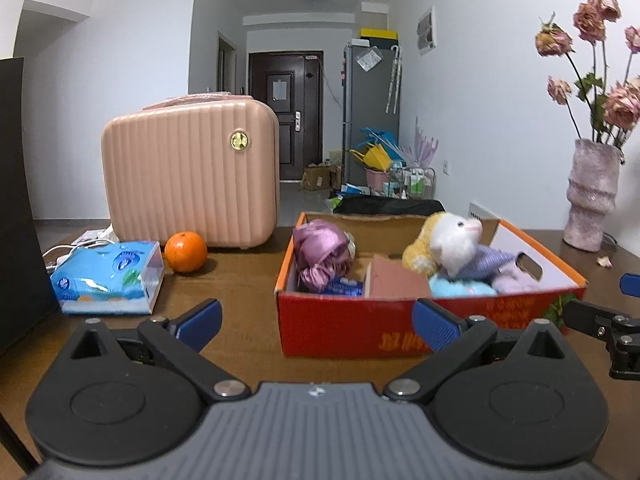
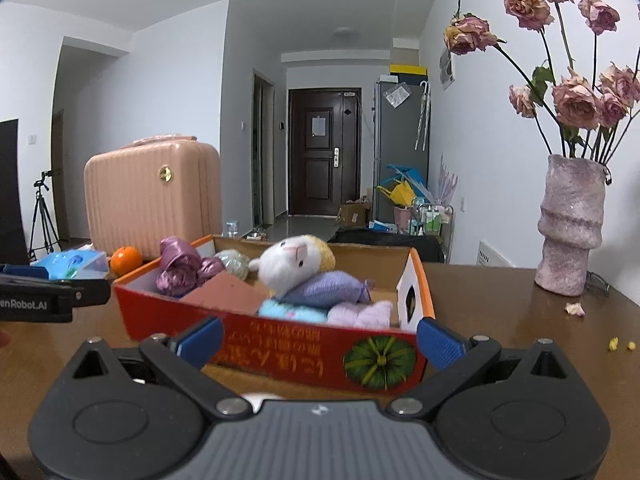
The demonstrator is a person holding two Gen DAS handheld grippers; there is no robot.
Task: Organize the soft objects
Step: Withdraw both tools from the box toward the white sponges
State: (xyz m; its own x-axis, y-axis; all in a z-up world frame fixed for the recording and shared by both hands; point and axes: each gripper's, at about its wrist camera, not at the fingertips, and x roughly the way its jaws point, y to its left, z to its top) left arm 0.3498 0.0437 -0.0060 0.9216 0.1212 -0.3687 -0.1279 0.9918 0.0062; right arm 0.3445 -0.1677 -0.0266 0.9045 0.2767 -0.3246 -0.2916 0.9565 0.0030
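Soft toys, the plush cat [image 1: 452,240] among them, already lay in the red box [image 1: 352,320] at 1 o'clock. Left gripper [image 1: 318,322] and right gripper [image 2: 320,338] both gaped wide, empty. Task looked nearly done; tissue pack [image 1: 108,278] at 10 o'clock possibly left.

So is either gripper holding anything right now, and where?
Nothing held. Left gripper and right gripper are both open and empty, short of the red box.

Red box [image 1: 352,320], ribbed pink suitcase [image 1: 188,172]
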